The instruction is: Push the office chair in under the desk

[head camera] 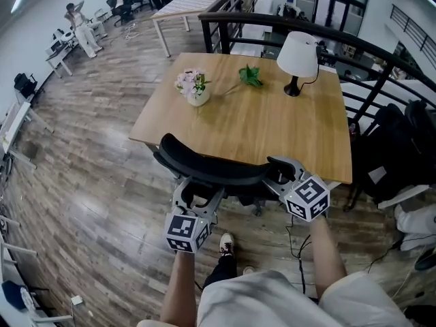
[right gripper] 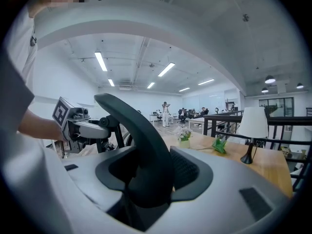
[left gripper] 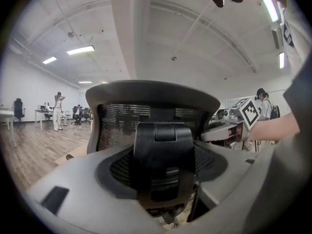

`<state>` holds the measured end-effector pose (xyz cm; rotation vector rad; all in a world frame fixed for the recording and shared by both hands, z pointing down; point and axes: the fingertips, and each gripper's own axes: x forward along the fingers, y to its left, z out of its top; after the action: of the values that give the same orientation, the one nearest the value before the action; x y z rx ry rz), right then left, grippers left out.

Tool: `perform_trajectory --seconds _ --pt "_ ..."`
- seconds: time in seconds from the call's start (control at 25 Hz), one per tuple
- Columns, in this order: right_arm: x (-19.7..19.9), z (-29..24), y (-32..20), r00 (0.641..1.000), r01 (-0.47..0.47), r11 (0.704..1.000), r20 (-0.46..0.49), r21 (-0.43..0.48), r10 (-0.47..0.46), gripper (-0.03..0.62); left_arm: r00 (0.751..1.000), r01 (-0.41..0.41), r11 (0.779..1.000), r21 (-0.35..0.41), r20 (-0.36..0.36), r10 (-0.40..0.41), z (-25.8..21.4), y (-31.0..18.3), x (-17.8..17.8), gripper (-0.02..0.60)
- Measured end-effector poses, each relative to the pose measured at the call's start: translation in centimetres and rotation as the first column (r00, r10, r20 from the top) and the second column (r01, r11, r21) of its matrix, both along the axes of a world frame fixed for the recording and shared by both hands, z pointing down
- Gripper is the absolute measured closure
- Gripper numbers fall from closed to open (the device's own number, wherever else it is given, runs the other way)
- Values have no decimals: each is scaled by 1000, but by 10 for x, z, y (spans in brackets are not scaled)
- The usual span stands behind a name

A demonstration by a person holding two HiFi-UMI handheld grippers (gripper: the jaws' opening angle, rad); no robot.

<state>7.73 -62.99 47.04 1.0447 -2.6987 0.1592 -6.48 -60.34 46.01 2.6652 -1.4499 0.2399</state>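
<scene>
- A black office chair point(head camera: 211, 171) with a curved mesh backrest stands at the near edge of the wooden desk point(head camera: 272, 128).
- The left gripper point(head camera: 197, 195) has its jaws on the chair's black rear support, apparently clamped.
- The right gripper point(head camera: 278, 170) has its jaws closed on the backrest's right edge.
- On the desk, a small white vase point(head camera: 198, 99) holds pale pink flowers, and a white-shaded lamp point(head camera: 298, 54) stands well apart from it.

Wood-plank floor point(head camera: 82, 169), white walls point(head camera: 27, 26), ceiling strip lights point(right gripper: 102, 61). Black railing point(head camera: 259, 19) far side, long table point(head camera: 187, 5) beyond.
</scene>
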Motion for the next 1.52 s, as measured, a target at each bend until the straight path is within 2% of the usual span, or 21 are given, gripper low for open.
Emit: perform_trajectory --seconds 0.32,0.52,1.08,1.28,1.52 --pt "12 0 -37 1000 -1 1000 15 8 1 365 1000 8 1000 -16 12 -8 0 -37 13 232" --pt "18 -2 -43 1000 -4 1000 26 21 3 364 1000 -20 999 -28 11 21 -1 -40 21 232" --pt "31 2 -57 998 -10 1000 54 29 8 358 1000 -4 998 -69 24 5 4 -49 34 232" --pt "35 3 -49 997 -73 997 41 7 73 342 998 -44 995 -93 41 48 6 -43 36 232" --pt "56 5 -34 981 -191 982 -35 4 191 344 998 -64 993 -94 5 65 -1 -21 25 233"
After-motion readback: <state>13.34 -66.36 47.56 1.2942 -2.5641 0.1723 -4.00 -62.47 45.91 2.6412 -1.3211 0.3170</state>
